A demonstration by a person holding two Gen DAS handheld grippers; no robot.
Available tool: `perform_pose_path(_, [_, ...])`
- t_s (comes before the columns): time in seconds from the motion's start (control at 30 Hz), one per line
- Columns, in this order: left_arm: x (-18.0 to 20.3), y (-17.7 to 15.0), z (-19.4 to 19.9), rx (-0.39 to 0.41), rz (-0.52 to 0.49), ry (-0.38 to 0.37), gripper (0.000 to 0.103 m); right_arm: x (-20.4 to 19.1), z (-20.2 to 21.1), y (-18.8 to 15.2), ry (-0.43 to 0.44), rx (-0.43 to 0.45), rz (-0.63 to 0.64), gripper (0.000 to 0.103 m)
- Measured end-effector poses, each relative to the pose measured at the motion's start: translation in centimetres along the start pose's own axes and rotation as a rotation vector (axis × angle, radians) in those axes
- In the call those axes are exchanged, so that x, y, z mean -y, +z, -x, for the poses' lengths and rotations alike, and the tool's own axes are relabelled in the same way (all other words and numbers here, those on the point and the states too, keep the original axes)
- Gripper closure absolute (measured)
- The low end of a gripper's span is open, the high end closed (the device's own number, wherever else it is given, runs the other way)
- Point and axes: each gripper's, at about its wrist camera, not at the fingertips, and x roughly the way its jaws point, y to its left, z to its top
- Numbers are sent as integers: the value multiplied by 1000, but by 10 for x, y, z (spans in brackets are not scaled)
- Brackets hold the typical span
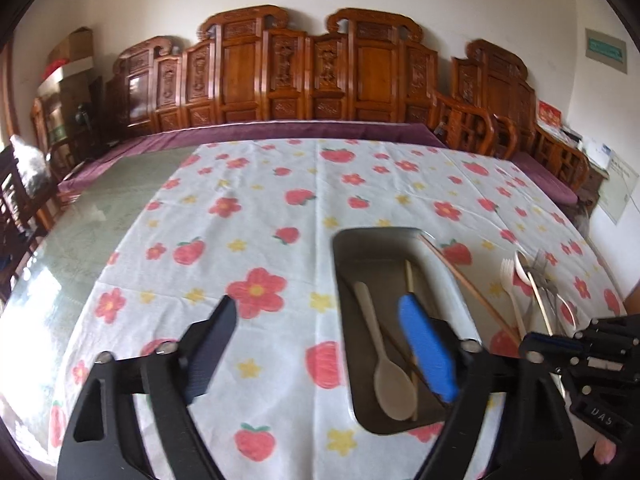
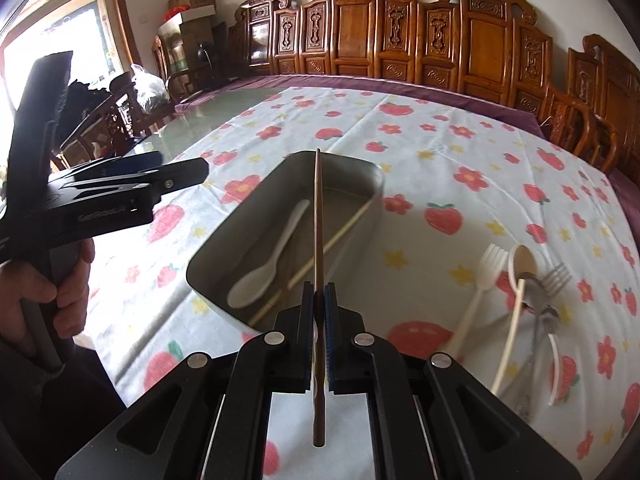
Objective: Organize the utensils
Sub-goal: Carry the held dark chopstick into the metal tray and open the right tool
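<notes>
Over the strawberry-print tablecloth (image 2: 460, 168), my right gripper (image 2: 319, 300) clamped on a dark brown wooden chopstick (image 2: 318, 216) above the grey metal tray (image 2: 372, 184), white plastic spoon (image 2: 264, 268) inside it, my left gripper (image 1: 320, 344) spread wide, empty.

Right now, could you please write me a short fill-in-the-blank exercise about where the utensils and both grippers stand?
1. The right gripper is shut on a dark brown wooden ____.
2. The white plastic spoon lies inside the grey metal ____.
3. The left gripper has its fingers ____, holding nothing.
4. The white plastic fork lies on the flowered ____.

Missing words: chopstick; tray; open; tablecloth
</notes>
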Motion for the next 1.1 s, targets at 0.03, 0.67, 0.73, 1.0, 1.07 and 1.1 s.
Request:
perform_pose_path(0.03, [-4, 0, 0, 0, 10, 7, 18, -1, -4, 2, 5, -4, -10, 97])
perform_pose_path(0.67, [-46, 3, 8, 15, 94, 19, 17, -9, -65, 32, 56, -76, -168, 97])
perform_pose_path(0.73, [-45, 3, 7, 14, 92, 16, 17, -11, -70, 28, 37, -87, -166, 97])
perform_pose_path(1.0, [-36, 2, 6, 7, 78, 3, 17, -7, -79, 26, 76, -78, -189, 97])
perform_pose_path(1.07, [-34, 2, 6, 6, 74, 3, 17, -3, -83, 29, 81, -83, -202, 97])
perform_pose_path(1.1, [-34, 2, 7, 7, 72, 3, 17, -2, -83, 31, 87, -75, -203, 97])
